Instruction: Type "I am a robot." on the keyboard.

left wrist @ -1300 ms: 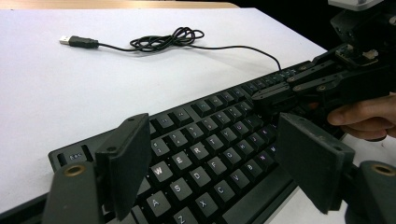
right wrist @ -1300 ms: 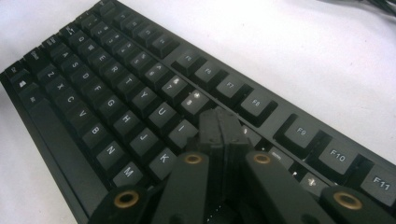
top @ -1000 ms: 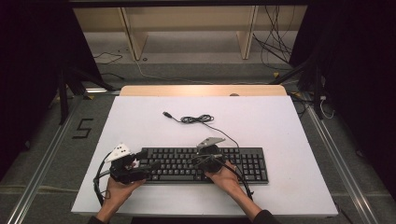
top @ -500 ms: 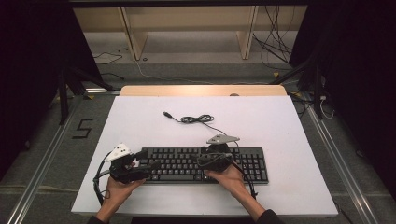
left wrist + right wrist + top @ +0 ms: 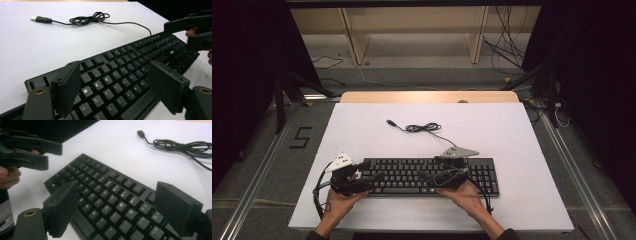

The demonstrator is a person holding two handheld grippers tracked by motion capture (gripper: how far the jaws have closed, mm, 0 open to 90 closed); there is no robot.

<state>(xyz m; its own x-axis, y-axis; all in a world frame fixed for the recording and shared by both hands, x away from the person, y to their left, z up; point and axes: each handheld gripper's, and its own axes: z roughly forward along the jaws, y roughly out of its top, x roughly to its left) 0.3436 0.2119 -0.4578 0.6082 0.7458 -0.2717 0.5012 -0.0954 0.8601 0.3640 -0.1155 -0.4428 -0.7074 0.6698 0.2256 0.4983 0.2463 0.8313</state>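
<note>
The left gripper [image 5: 113,90] has its jaws spread wide apart over the left end of the black keyboard [image 5: 120,75], with the letter keys showing in the gap between them and nothing held. The right gripper [image 5: 125,207] is the same, jaws well apart above the right half of the letter keys, gripping nothing. From the high view the left gripper [image 5: 362,180] sits at the keyboard's [image 5: 402,175] left end and the right gripper [image 5: 439,176] is over its middle-right, each held by a hand [image 5: 337,205] coming in from the near edge; the right hand [image 5: 467,197] rests just near of the keyboard. The keyboard lies flat on the white worktop [image 5: 512,135], close to the near edge. Its thin black cable [image 5: 424,128] runs off the far side, bunches into a loose coil, and ends in a USB plug [image 5: 390,122] lying free on the worktop further left.
</note>
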